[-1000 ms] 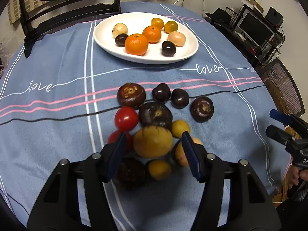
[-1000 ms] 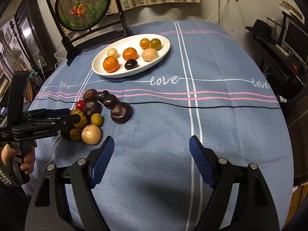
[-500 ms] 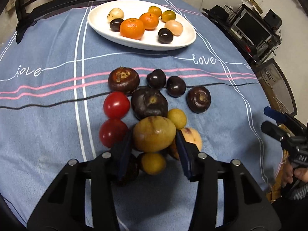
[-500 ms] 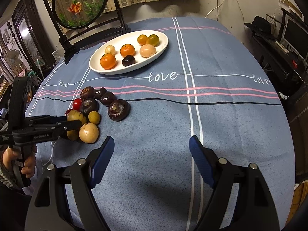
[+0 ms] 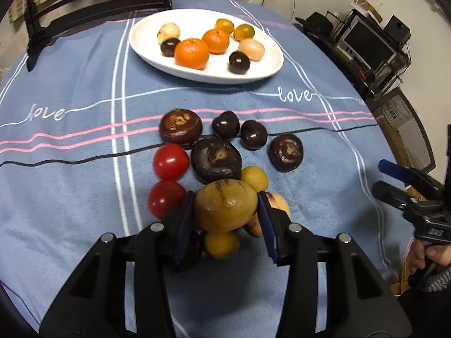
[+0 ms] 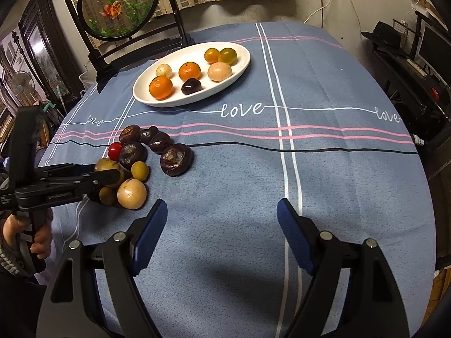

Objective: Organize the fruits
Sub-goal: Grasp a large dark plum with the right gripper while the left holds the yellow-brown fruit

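Yellow-brown fruit (image 5: 225, 208) clamped by left gripper (image 5: 226, 211) fingers, just closed; right gripper (image 6: 221, 229) fingers apart (idle). Next: lift, carry to white plate (image 5: 146, 48) at twelve o'clock.

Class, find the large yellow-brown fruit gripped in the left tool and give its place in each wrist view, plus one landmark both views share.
Left wrist view: the large yellow-brown fruit sits low centre, clamped in the left tool.
Right wrist view: the fruit is at the left edge, partly hidden by that tool's arm.
Shared landmark: the white plate beyond the loose fruit pile.
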